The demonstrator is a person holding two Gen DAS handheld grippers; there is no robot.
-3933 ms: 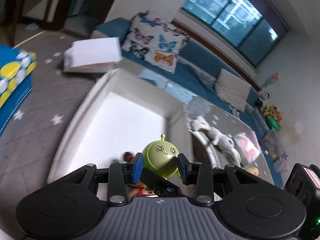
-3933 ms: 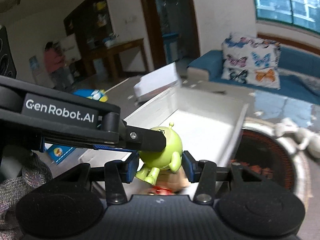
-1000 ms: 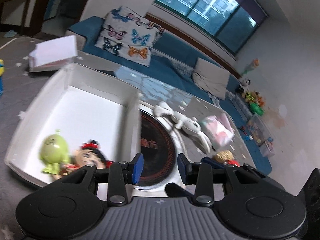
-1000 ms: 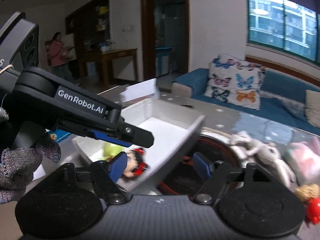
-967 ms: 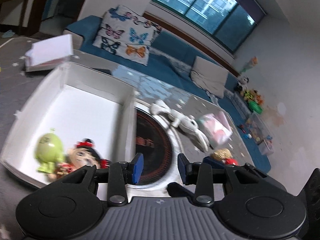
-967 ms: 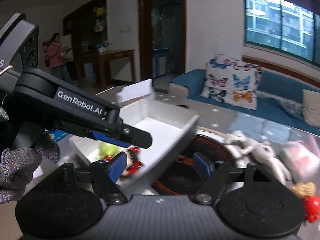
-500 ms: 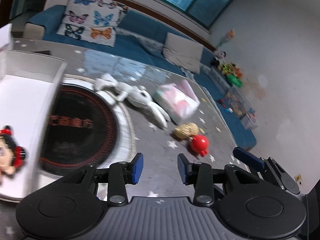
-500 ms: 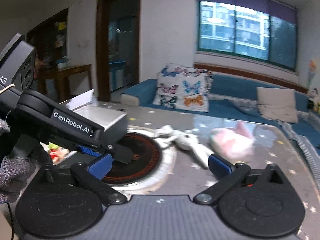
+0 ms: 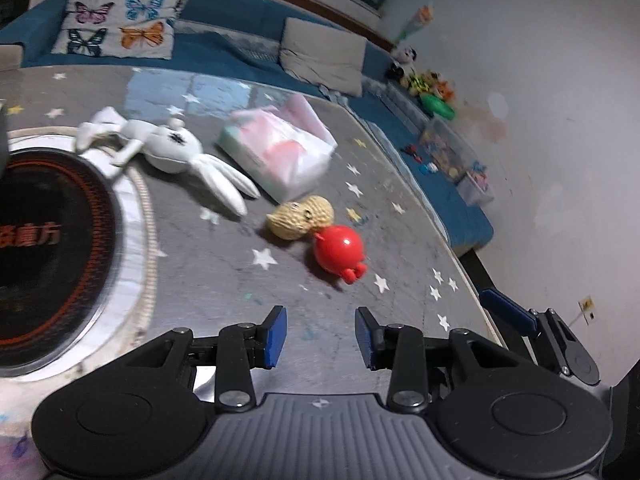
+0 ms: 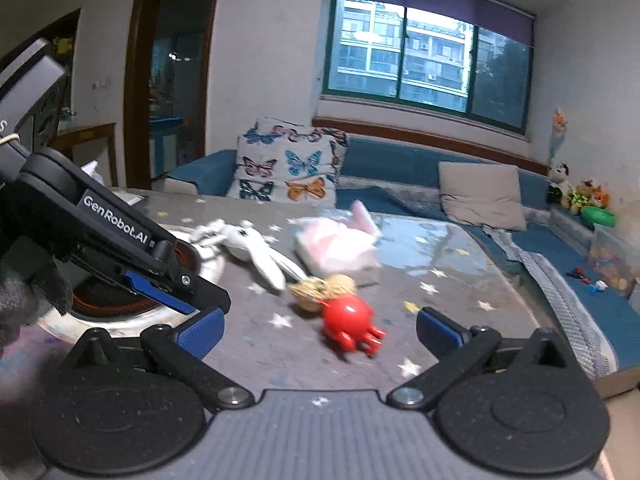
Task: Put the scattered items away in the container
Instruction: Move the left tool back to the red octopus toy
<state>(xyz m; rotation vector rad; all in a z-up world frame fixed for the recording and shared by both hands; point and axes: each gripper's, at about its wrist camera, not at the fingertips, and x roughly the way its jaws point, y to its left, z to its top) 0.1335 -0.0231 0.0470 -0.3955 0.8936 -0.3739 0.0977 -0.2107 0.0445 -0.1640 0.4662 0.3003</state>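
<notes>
Both grippers, left and right, gape empty toward a round red plastic toy at frame centre, lined up for grasping

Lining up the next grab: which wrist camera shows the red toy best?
The left wrist view: the red toy sits sharp, seen from above, beside the knitted peanut. The right wrist view shows it lower and blurred.

Open grey table lies straight ahead of the left gripper, nothing between its parted jaws. Beyond them the red toy touches the knitted peanut, crowding that side. The right gripper gapes wide, red toy just ahead between its jaws; the left gripper's arm blocks its left.
</notes>
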